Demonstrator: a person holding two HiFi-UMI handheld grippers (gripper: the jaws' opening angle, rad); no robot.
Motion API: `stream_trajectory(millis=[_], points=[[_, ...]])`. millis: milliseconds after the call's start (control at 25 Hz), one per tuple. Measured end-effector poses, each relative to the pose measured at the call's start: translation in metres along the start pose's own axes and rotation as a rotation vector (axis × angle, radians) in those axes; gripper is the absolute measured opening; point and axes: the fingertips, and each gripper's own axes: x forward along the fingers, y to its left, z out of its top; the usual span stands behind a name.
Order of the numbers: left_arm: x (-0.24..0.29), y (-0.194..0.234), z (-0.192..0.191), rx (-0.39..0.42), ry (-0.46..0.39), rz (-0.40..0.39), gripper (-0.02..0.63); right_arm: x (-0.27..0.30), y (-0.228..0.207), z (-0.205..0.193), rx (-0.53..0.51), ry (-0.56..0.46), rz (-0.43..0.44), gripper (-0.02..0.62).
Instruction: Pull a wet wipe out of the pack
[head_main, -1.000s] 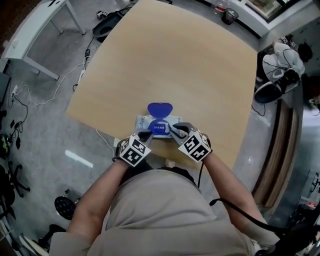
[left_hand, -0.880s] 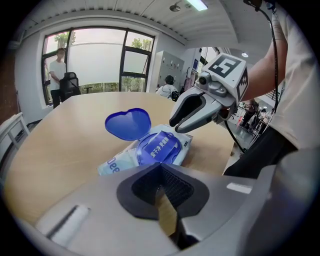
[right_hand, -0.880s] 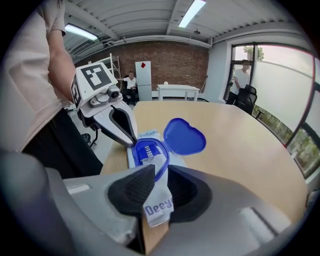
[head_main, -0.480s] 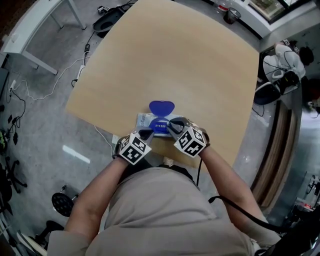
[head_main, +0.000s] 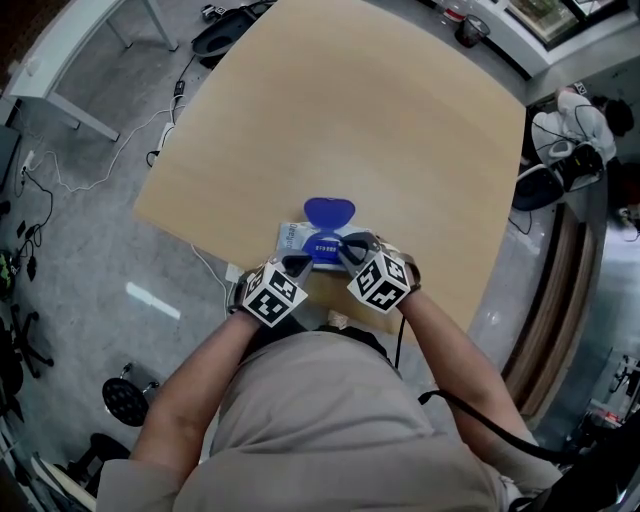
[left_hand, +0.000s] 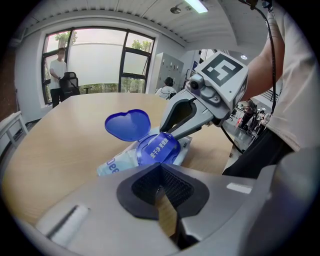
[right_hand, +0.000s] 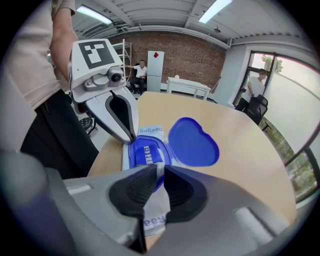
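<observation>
right hand-held gripper (right_hand: 160, 166): closed on a white wipe (right_hand: 160, 175) at the pack (right_hand: 150, 131) opening. left hand-held gripper (left_hand: 160, 167): closed, empty, pack just ahead.

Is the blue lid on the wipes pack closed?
No, the blue lid is flipped back, wide open, away from the wipes pack.
</observation>
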Motion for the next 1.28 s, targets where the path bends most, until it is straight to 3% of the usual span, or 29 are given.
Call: stream_trajectory(millis=[240,1280], points=[[0.002,0.001,0.0,0.003,0.008,0.001,0.0,0.0,0.0,-0.001,0.019,-0.005,0.001,0.005],[0.003,0.003,0.001,0.014,0.048,0.005,0.0,-0.042,-0.02,0.01,0.112,-0.07,-0.065,0.003]])
